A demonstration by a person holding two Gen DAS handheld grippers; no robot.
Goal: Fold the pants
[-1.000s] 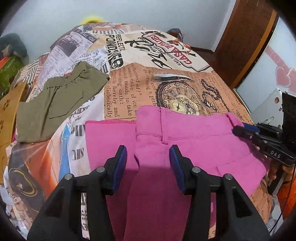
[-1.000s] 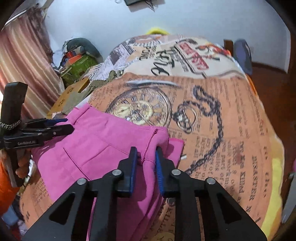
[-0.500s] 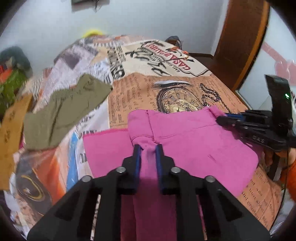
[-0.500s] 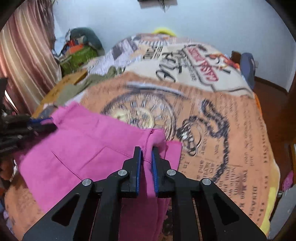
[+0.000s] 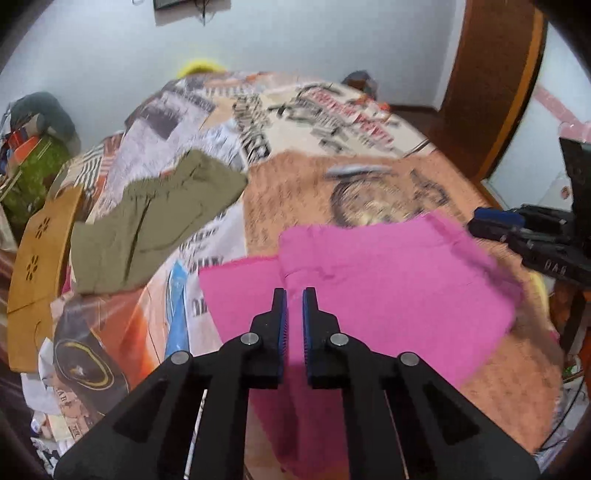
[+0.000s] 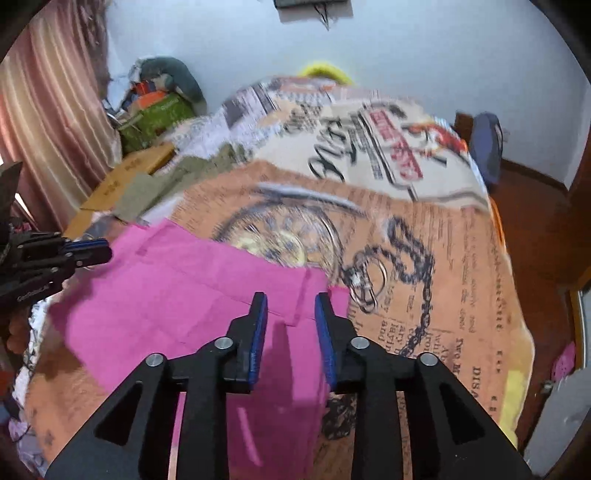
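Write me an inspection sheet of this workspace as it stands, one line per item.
Surface: bed cover with newspaper and pocket-watch print, blurred.
Job's things: pink pants lie spread flat, the near end running off the lower edge of both views.
Clutter: olive garment beyond the pants; tan cut-out board at the bed's edge; green box in a corner pile.
Grippers: left gripper nearly closed over the pants, a pinch not confirmable; right gripper open above them.
Cables: thin wires hang from a dark wall object.
Surroundings: pink curtain, wooden door, pale wall.
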